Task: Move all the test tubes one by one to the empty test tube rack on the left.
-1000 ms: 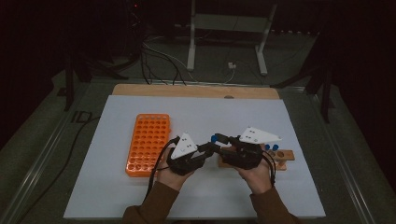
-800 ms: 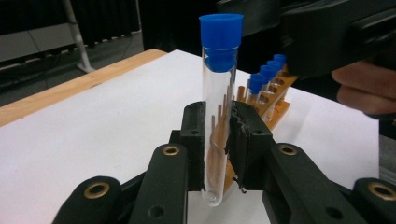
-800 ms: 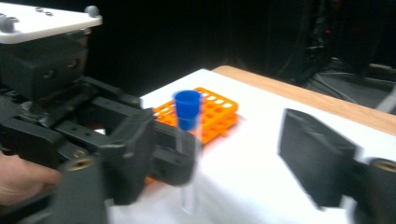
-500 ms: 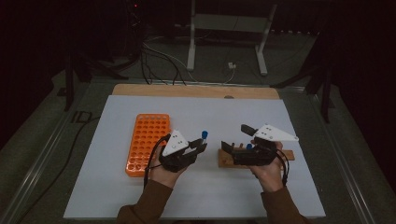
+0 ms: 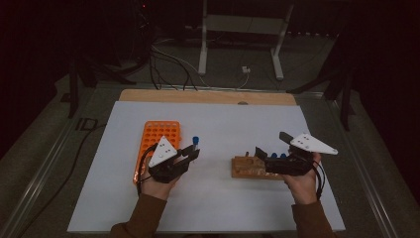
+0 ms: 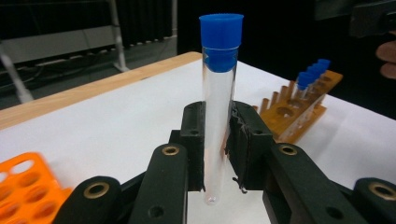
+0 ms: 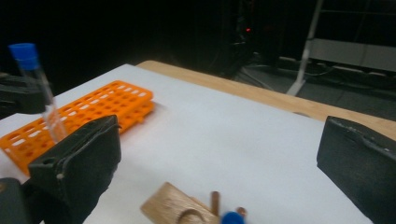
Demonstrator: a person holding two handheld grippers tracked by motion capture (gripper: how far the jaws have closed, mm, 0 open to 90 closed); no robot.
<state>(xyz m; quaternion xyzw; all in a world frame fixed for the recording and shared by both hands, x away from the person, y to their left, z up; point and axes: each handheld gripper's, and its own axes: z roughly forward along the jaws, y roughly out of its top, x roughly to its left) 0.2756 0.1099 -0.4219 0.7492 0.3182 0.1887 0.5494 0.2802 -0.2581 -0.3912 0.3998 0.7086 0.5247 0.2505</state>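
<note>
Jaws of our left gripper (image 6: 217,140) clamped the blue-capped tube (image 6: 219,107) upright; the right gripper (image 7: 219,163) gaped empty. We judged vertical alignment over the orange rack (image 5: 159,141) essential.

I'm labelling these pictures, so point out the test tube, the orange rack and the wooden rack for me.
test tube (image 6: 218,112), left gripper view, on its clear glass body between the jaws
orange rack (image 5: 159,132), high view, on its far end with the holes
wooden rack (image 5: 246,167), high view, on its bare left end
</note>
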